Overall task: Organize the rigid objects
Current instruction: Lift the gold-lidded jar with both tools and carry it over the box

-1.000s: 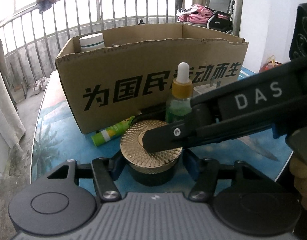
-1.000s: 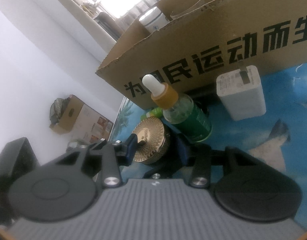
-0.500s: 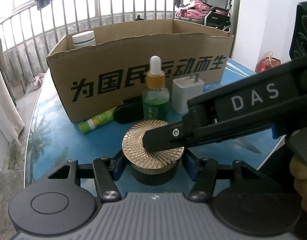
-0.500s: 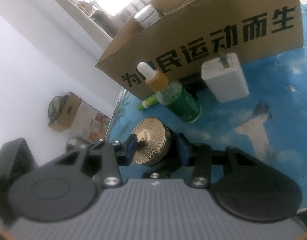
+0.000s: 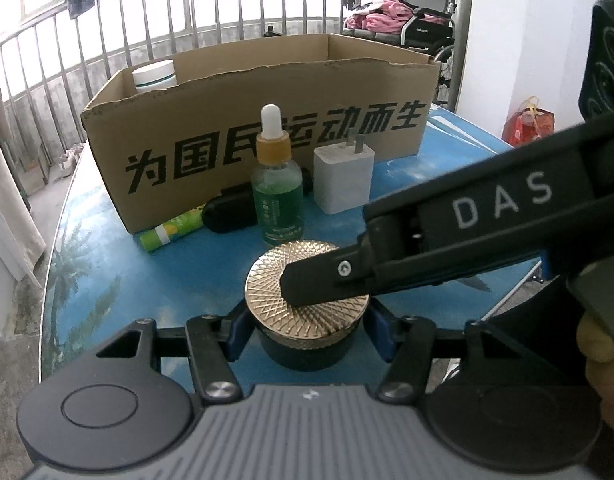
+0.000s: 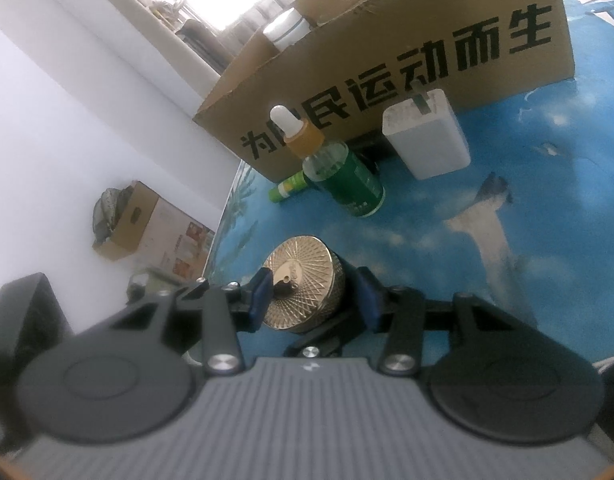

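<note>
A dark round jar with a gold patterned lid (image 5: pixel 275 280) sits between my left gripper's (image 5: pixel 309 332) blue pads, which press on its sides. My right gripper comes in from the right, and one of its fingers (image 5: pixel 327 284) lies flat across the lid. In the right wrist view the jar (image 6: pixel 307 276) appears sideways in my right gripper (image 6: pixel 315 300), one pad on the lid's face, the other by the dark base. Its jaws are opening slightly with the jar still between them. The open cardboard box (image 5: pixel 267 92) stands behind.
On the blue printed table (image 5: pixel 147 288) before the box stand a green dropper bottle (image 5: pixel 277 196), a white charger (image 5: pixel 343 176), a green tube (image 5: pixel 171 232) and a black object (image 5: pixel 227 212). A white jar (image 5: pixel 153 74) stands inside the box. A railing lies beyond.
Both grippers have drawn back from the box with the jar between them. The bottle, the charger and the box now look smaller and farther off.
</note>
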The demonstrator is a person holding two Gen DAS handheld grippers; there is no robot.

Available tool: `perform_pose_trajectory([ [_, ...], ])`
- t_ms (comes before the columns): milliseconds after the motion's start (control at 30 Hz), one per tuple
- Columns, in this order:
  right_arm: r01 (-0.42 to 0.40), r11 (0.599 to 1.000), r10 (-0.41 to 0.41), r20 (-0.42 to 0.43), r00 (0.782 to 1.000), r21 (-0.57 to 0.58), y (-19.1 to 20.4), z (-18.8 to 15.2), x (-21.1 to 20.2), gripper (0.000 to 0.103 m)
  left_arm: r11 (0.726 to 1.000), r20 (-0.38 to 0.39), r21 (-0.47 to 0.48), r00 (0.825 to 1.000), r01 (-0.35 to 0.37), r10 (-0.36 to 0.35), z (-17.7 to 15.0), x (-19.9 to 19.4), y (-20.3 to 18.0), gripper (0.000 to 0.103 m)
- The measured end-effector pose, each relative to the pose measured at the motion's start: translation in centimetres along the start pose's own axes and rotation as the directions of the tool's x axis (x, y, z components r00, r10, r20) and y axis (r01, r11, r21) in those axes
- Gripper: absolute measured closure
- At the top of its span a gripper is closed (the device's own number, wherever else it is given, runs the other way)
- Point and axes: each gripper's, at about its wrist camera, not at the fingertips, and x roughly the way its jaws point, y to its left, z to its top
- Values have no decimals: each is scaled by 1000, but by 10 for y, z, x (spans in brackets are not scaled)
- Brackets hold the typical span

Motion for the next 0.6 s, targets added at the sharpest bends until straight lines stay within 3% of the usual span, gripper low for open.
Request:
perform_pose_trajectory([
  [600,1,1000,-1,-3,1000,-1,-1,-2,-3,55,1000,-1,2,1000,3,-3,-3,-3,-4,43],
])
